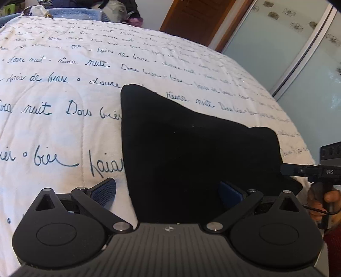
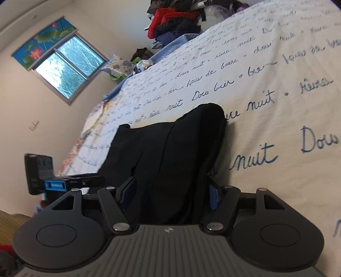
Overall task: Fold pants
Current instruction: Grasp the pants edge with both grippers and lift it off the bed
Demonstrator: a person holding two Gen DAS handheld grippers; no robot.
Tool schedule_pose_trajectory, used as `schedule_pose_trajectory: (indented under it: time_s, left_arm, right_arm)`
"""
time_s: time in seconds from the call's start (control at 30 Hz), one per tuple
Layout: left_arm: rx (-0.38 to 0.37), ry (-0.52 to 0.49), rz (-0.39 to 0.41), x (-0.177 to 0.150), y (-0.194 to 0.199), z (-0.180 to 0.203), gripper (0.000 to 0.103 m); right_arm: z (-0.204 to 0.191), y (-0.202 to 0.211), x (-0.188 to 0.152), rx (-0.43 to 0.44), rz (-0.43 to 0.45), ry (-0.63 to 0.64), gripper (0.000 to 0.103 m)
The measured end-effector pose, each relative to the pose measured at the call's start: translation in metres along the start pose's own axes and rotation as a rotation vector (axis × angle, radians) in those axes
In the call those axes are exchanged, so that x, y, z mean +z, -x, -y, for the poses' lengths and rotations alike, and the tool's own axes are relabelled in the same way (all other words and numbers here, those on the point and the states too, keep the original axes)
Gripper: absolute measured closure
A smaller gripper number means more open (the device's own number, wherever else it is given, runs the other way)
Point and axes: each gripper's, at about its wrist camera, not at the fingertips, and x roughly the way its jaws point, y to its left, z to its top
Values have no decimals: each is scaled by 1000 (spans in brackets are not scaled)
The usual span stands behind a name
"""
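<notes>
The black pants (image 1: 191, 149) lie folded into a thick wedge on the white quilt (image 1: 64, 95) printed with blue handwriting. My left gripper (image 1: 168, 192) is open wide at the near end of the pants. Its left pad rests over bare quilt and its right pad over the fabric. In the right wrist view the pants (image 2: 170, 149) bulge up between the fingers of my right gripper (image 2: 170, 194). Its jaws are easing apart, and both blue pad faces show beside the cloth. Each gripper shows at the edge of the other's view: the right gripper (image 1: 298, 170), the left gripper (image 2: 64, 183).
A person's hand (image 1: 326, 200) holds the right gripper's handle at the bed's right edge. A pile of clothes (image 2: 177, 19) sits at the far end of the quilt (image 2: 277, 106). Frosted sliding doors (image 1: 298, 53) and a wooden door (image 1: 198, 19) stand beyond the bed, with a window (image 2: 68, 66) on the wall.
</notes>
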Motion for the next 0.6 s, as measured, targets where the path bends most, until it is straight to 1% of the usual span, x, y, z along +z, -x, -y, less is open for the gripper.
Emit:
schedule_pose_trajectory:
  time_s: [0.17,0.3,0.4,0.43,0.47,0.5,0.53,0.57,0.6]
  left_arm:
    - [-93,7,10,2,-9,3,0]
    - [-108,-13,30,5,-18,7,2]
    - [-111,17,41,5,-18,6,4]
    - [-102,21,45,4,-18,7,7]
    - [-88,17,50,4,-17,8,13]
    - [-68,8,55,4,-17,9,22]
    - [-47,-3,57,3,-16,11,28]
    - [-25,-16,59,4,-14,11,39]
    - [-7,-27,62,4,-13,11,47]
  right_arm:
    - [9,-12,6,93,11,-69,35]
    - [9,-20,8,129,11,-87,35]
    - [4,-23,8,111,4,-70,36]
    - [2,-23,7,102,5,-56,36]
    - [-1,-23,5,84,6,-40,38]
    - [-5,-24,3,66,7,-12,38]
    - [-9,-25,1,49,6,16,39]
    - [-12,-25,0,31,8,29,42]
    - [-14,-25,-1,11,9,31,50]
